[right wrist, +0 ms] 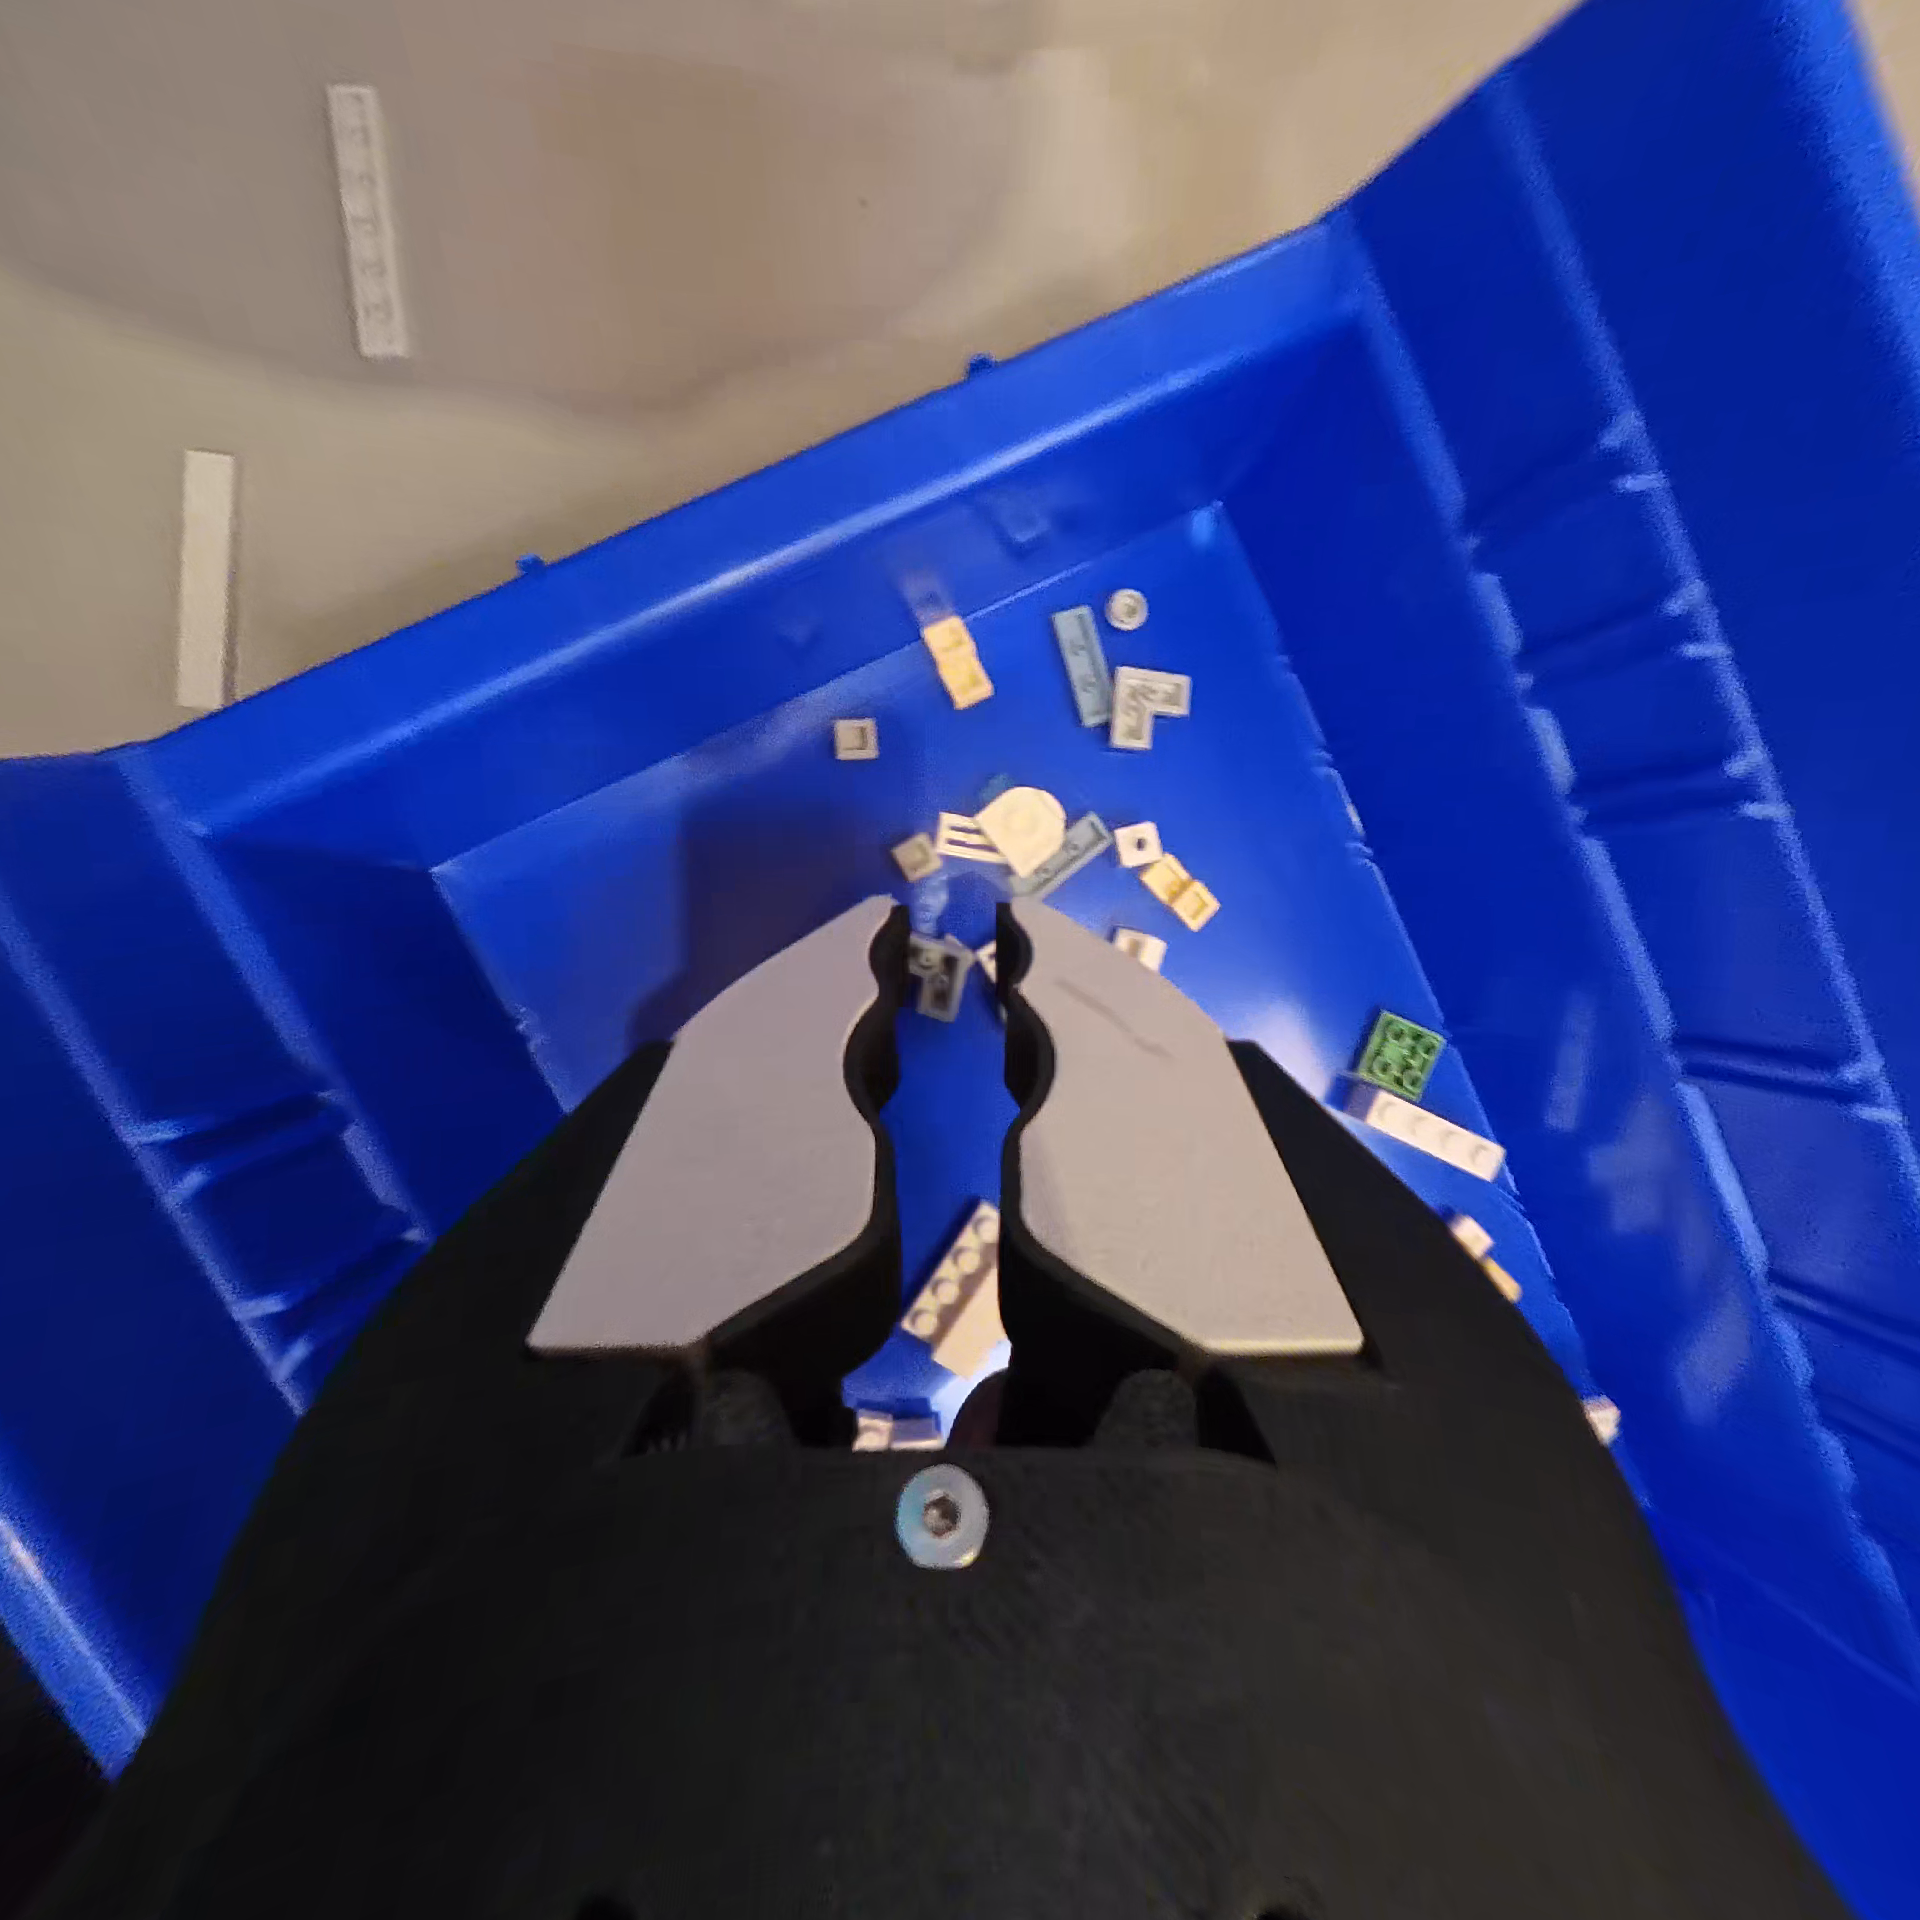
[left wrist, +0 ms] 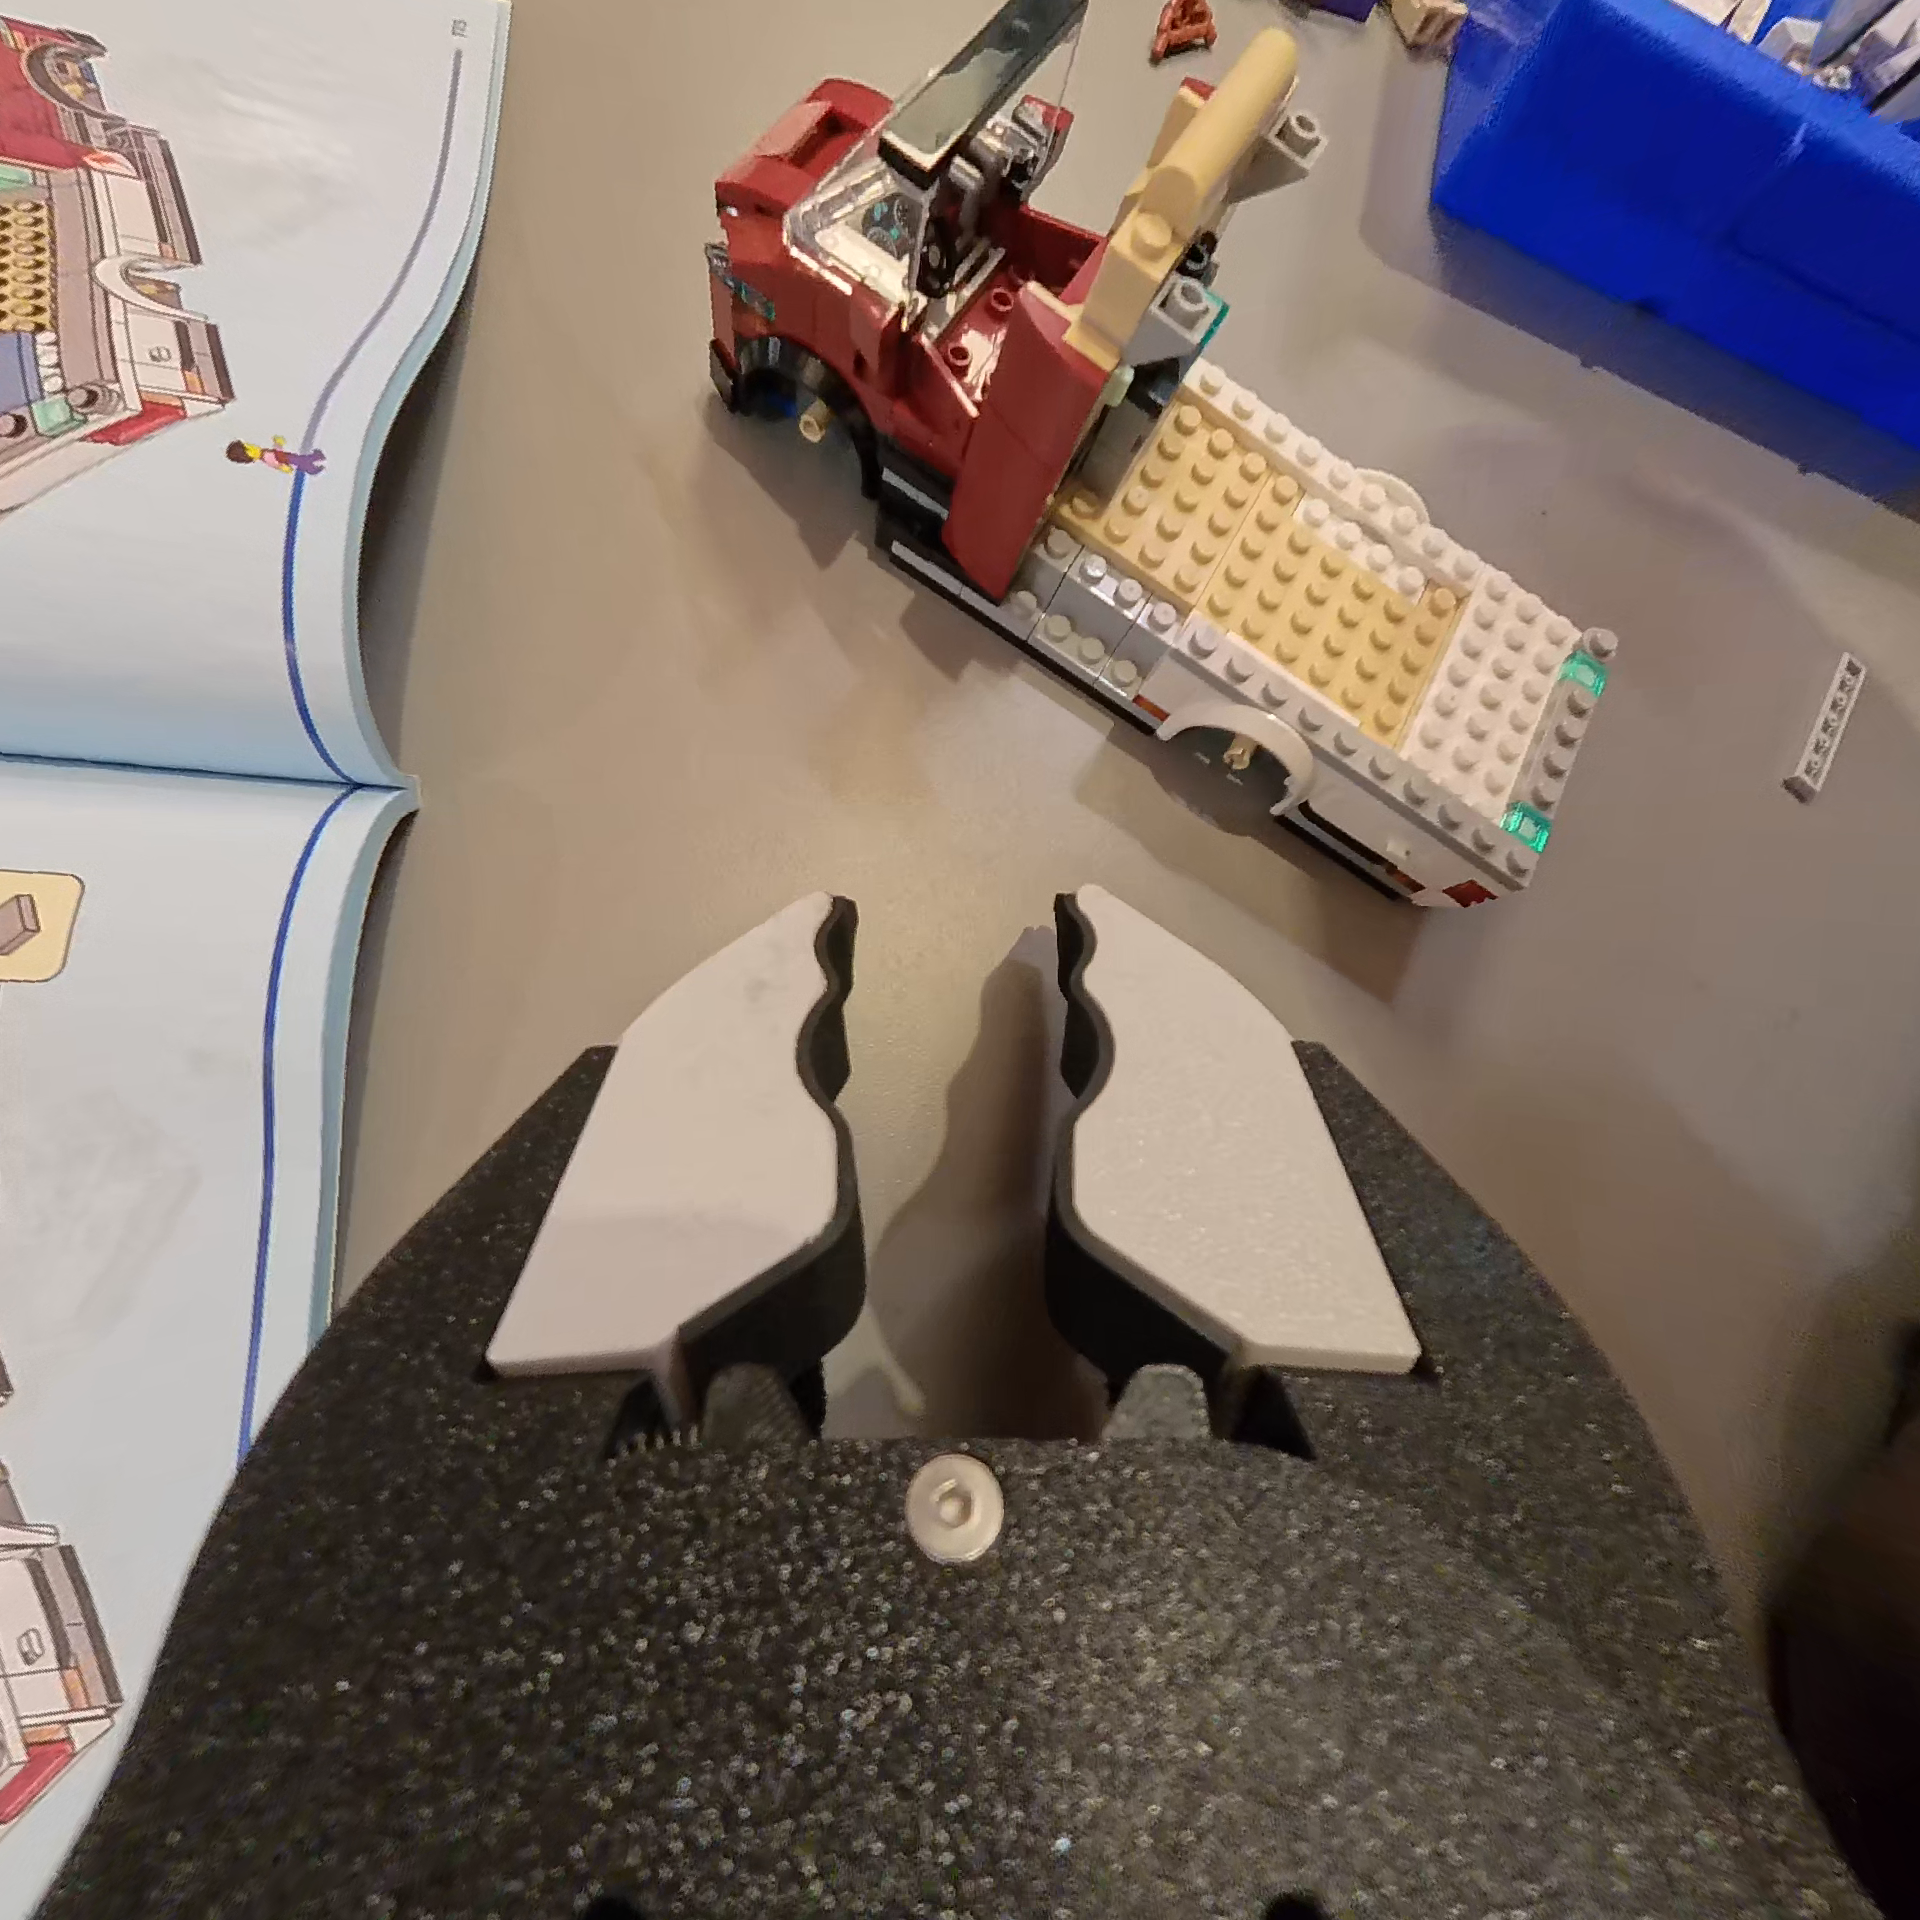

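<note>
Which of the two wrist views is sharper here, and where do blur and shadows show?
Left wrist view: sharp; the toy brick truck and open left gripper cast soft shadows on the grey table; wide-angle bending at the instruction booklet. Right wrist view: motion-blurred throughout; the loose bricks in the blue bin are smeared.

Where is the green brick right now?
In the right wrist view, the green brick lies on the blue bin's floor, right of the right gripper, beside a white brick.
</note>
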Demonstrator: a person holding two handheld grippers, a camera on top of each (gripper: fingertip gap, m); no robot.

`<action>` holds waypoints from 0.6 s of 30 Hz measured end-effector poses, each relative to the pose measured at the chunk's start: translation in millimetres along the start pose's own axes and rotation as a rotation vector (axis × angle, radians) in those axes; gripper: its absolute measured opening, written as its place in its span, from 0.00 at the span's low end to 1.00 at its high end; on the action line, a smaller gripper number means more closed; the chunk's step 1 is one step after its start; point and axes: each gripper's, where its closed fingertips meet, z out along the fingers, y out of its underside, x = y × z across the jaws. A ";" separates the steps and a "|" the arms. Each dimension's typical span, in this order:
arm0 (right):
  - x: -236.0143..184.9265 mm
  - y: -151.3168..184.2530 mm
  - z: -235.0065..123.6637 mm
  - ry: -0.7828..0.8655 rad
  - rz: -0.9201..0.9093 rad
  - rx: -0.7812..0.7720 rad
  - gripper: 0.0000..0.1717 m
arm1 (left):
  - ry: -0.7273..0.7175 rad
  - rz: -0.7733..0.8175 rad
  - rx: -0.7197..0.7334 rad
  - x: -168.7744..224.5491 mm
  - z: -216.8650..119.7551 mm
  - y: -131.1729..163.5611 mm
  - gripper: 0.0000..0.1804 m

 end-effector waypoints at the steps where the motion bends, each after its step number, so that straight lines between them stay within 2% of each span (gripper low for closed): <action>1: -3.7 -0.3 3.3 -0.020 -0.007 -0.007 0.10 | -0.001 0.001 -0.001 0.0 0.0 0.1 0.21; 6: -13.3 7.3 16.0 -0.072 -0.038 -0.088 0.12 | -0.010 0.009 -0.004 0.1 0.4 0.5 0.21; 13: -7.2 -6.4 6.3 -0.035 -0.021 0.011 0.11 | 0.009 -0.003 0.003 0.5 -0.4 -0.4 0.21; 18: -8.0 -0.1 11.2 -0.043 -0.017 -0.031 0.11 | 0.025 -0.012 0.010 1.0 -1.1 -0.9 0.21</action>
